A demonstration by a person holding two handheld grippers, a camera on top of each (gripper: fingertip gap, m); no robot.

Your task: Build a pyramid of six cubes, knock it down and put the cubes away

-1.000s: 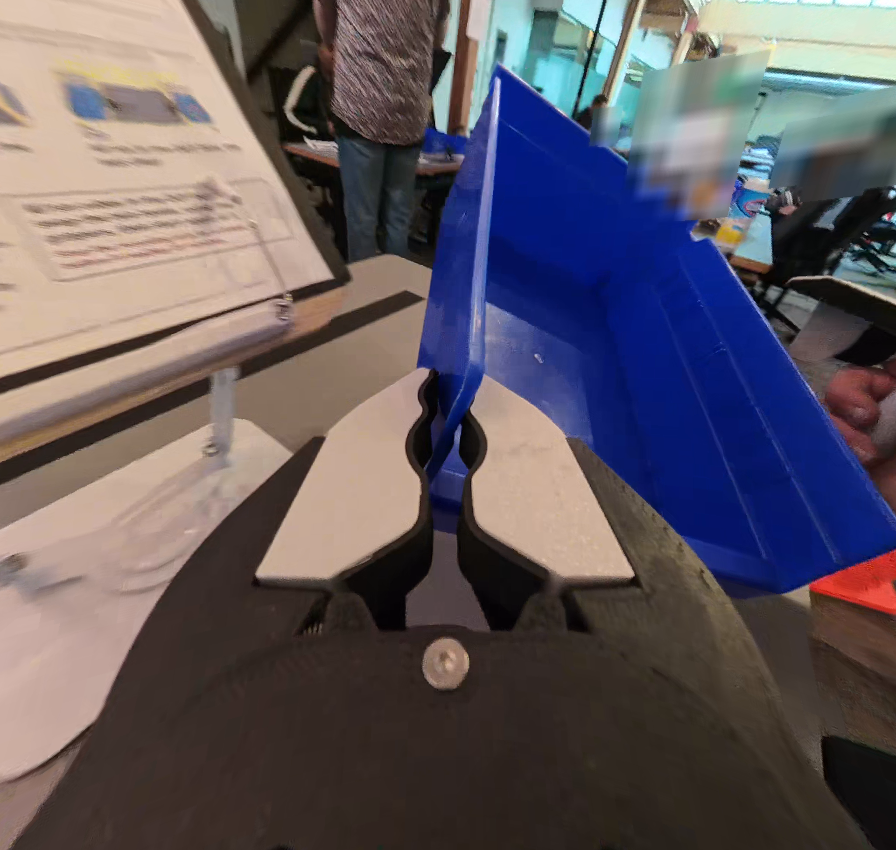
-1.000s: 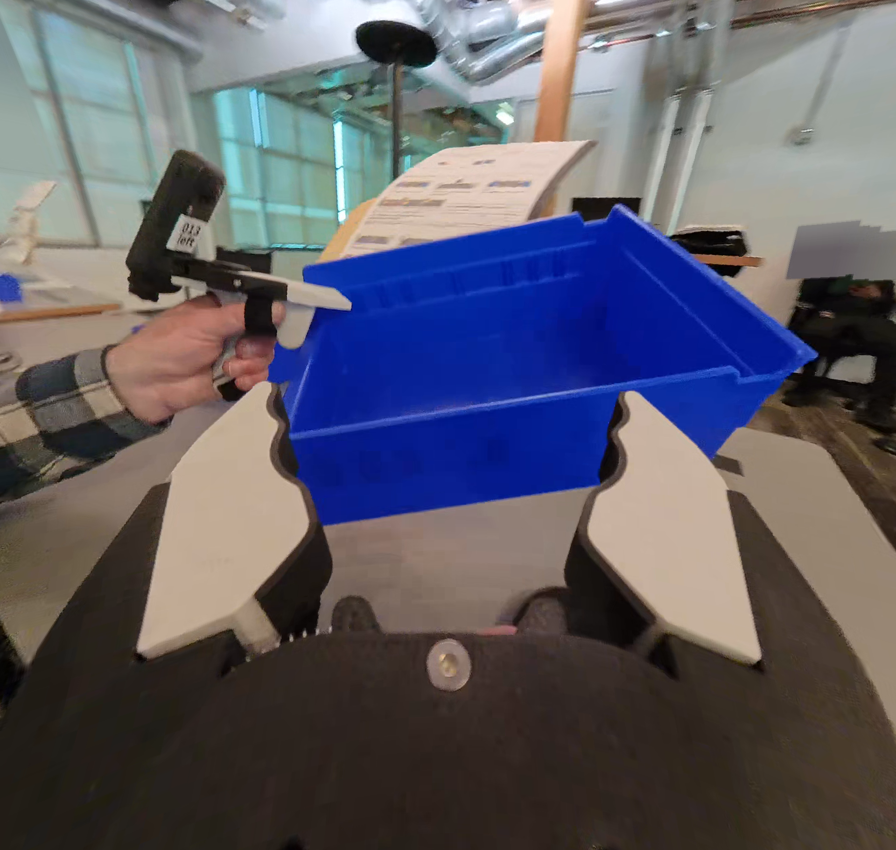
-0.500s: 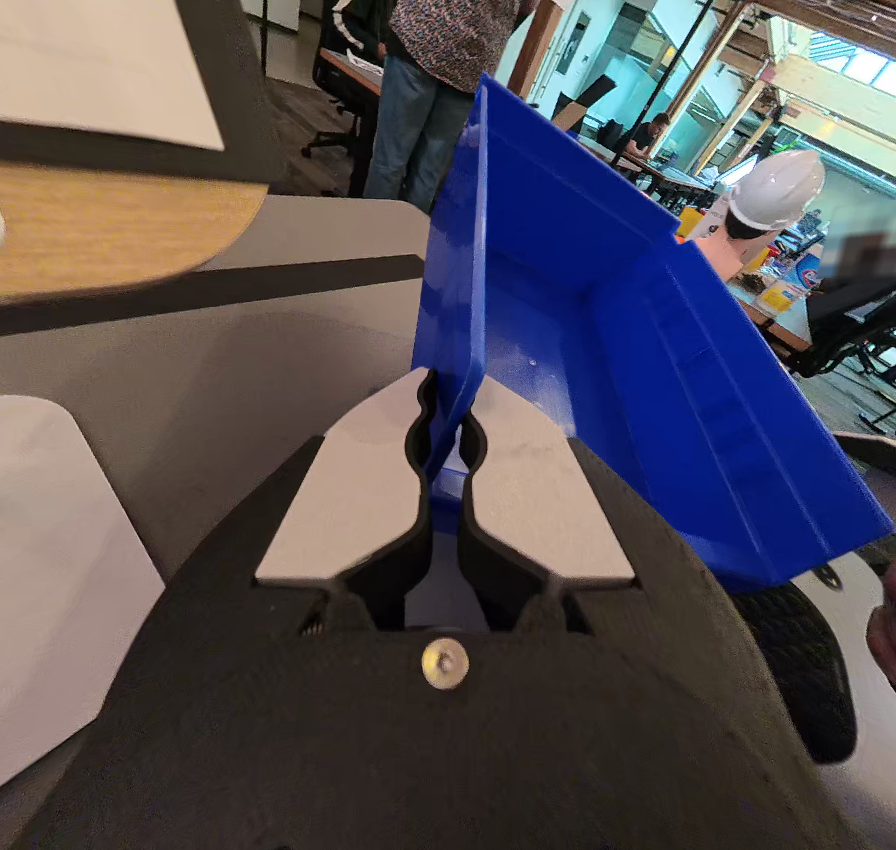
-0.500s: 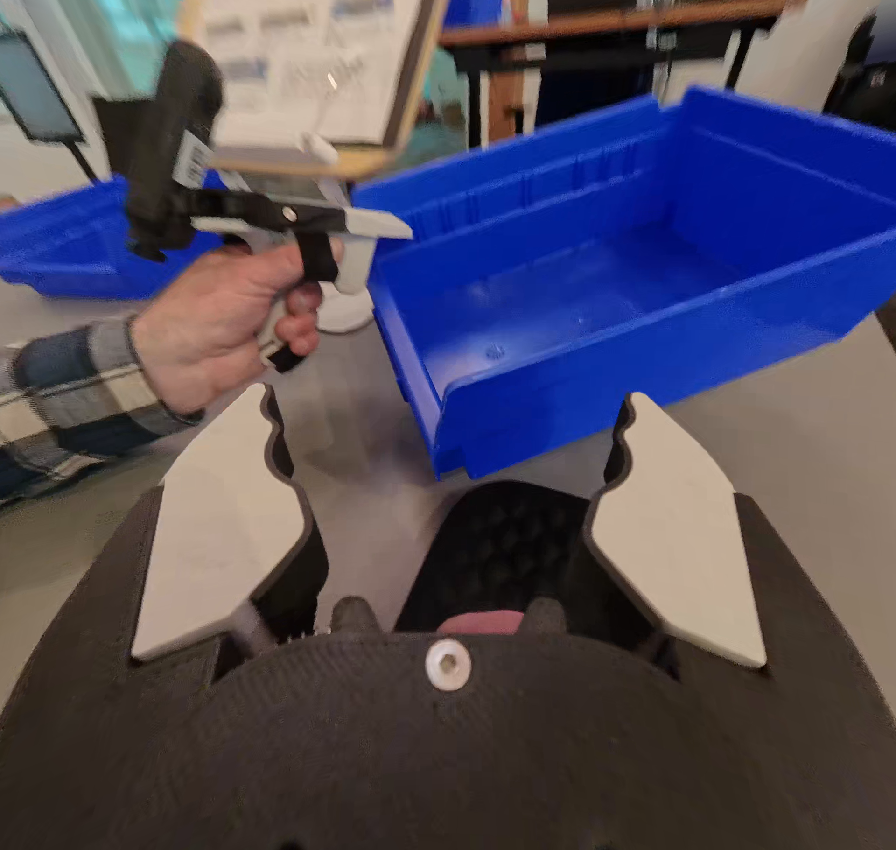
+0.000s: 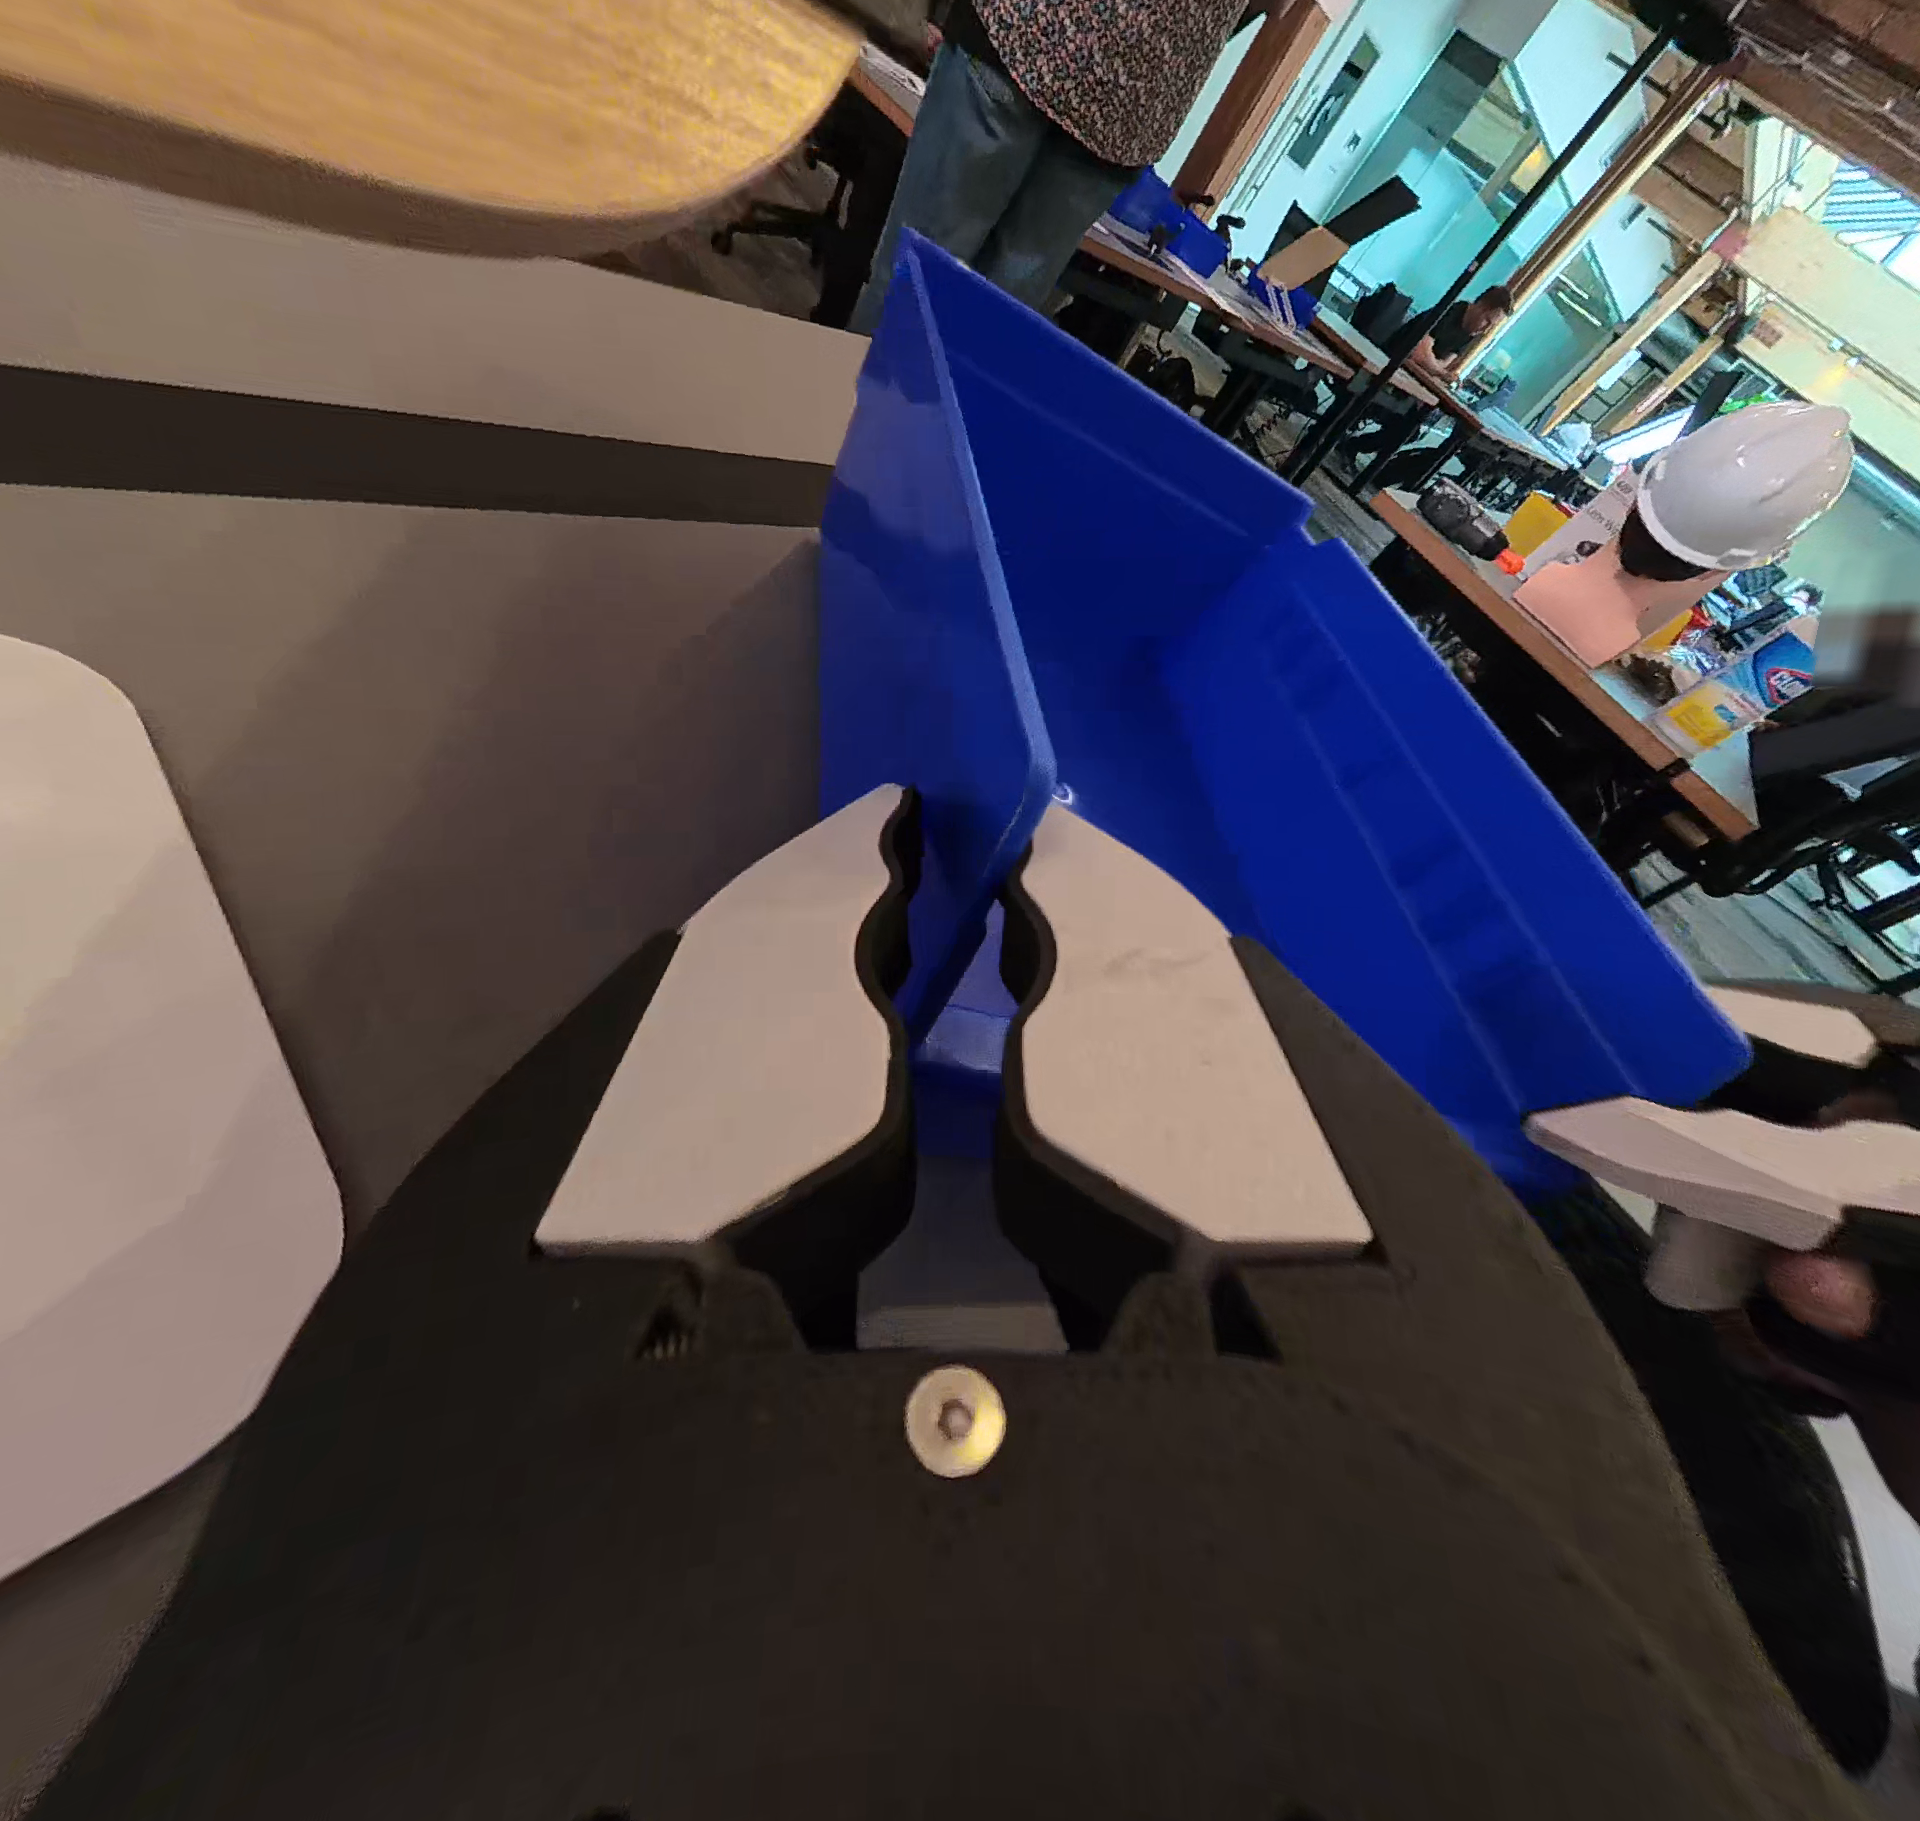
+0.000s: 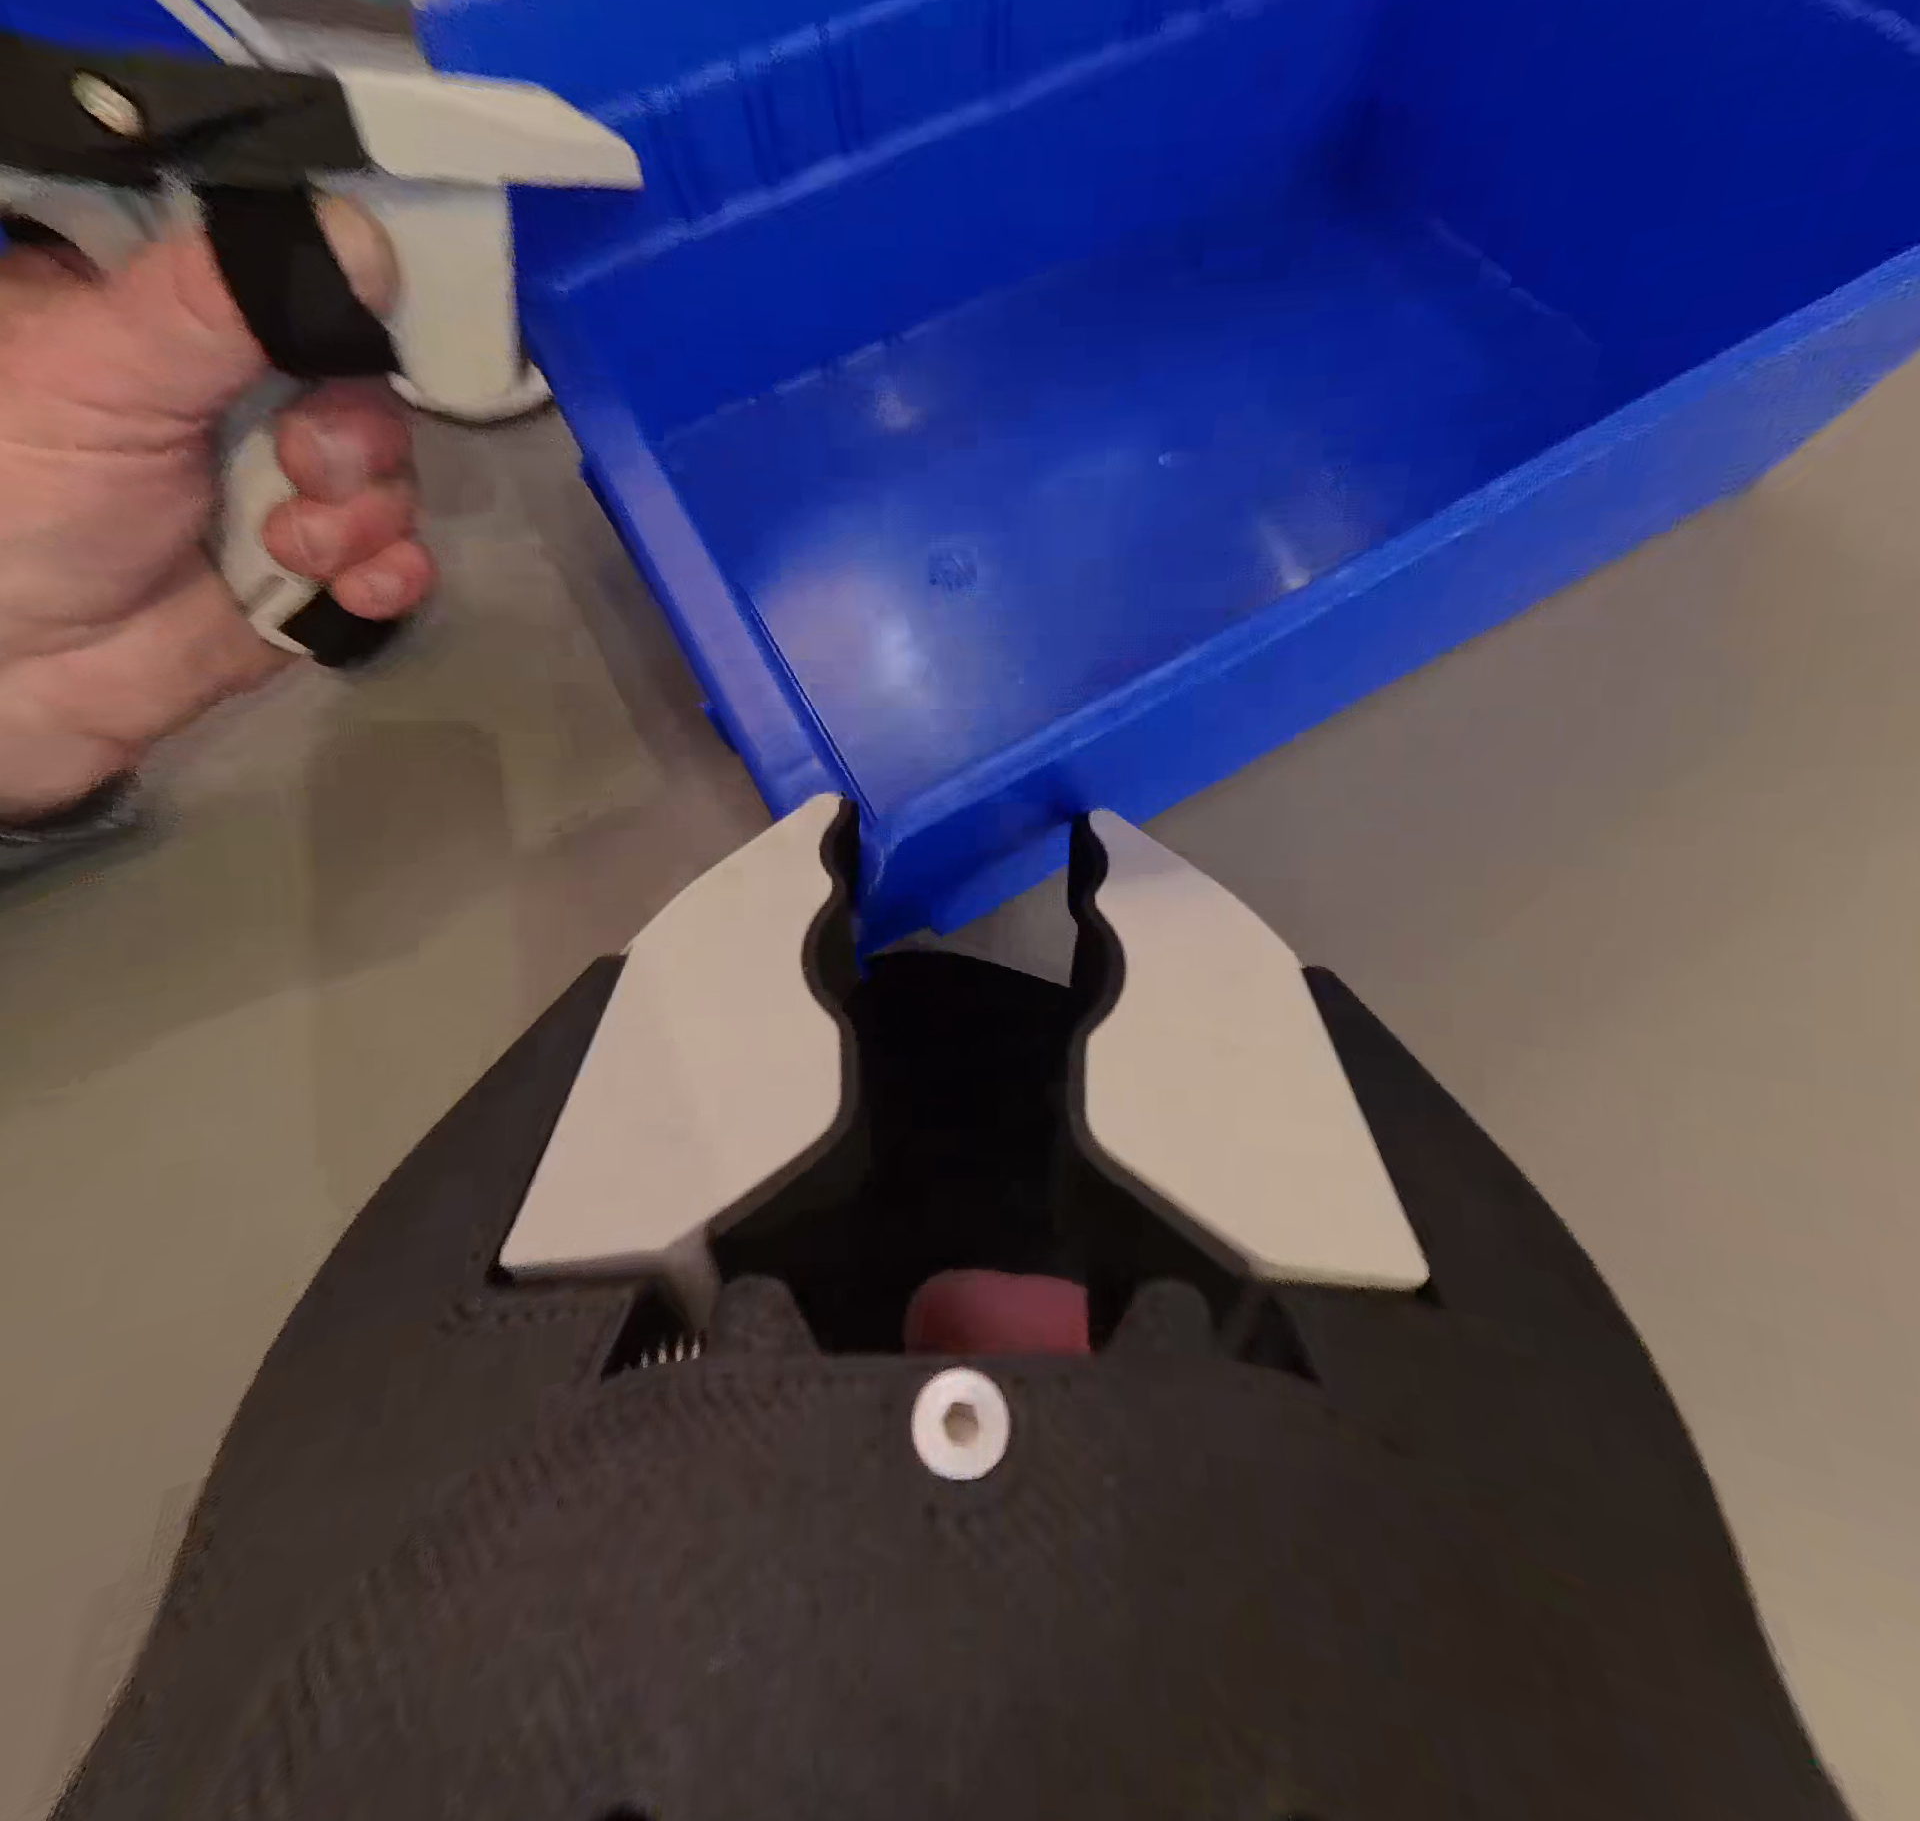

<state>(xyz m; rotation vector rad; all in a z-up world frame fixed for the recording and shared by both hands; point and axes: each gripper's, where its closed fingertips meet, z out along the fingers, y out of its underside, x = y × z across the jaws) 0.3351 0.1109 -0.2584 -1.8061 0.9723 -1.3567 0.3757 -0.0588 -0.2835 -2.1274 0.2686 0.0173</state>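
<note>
An empty blue bin [image 5: 1351, 732] fills both views; no cubes show in either. My left gripper [image 5: 971, 805] is shut on the bin's side wall, which stands tilted between the two pads. In the right wrist view a finger of the left gripper [image 6: 499, 140] lies on the bin's [image 6: 1143, 441] far left corner, with a hand [image 6: 125, 483] holding the gripper. My right gripper [image 6: 961, 821] is shut on the bin's near corner: one pad is on the side wall, the other on the front wall. One of its fingers [image 5: 1683, 1158] shows at the bin's end in the left wrist view.
The bin is over a grey table [image 6: 1558, 836] with a dark strip [image 5: 416, 462]. A wooden board [image 5: 416, 57] hangs over the left, above a white base plate [image 5: 104, 1044]. A person [image 5: 1039, 57] stands behind the table. More desks lie beyond. The left gripper's tips are roughly 20 centimeters from the right gripper's.
My right gripper came down to the bin's near corner and its jaws closed from wide open onto it. My left gripper stayed on the wall, pads now slightly wider apart.
</note>
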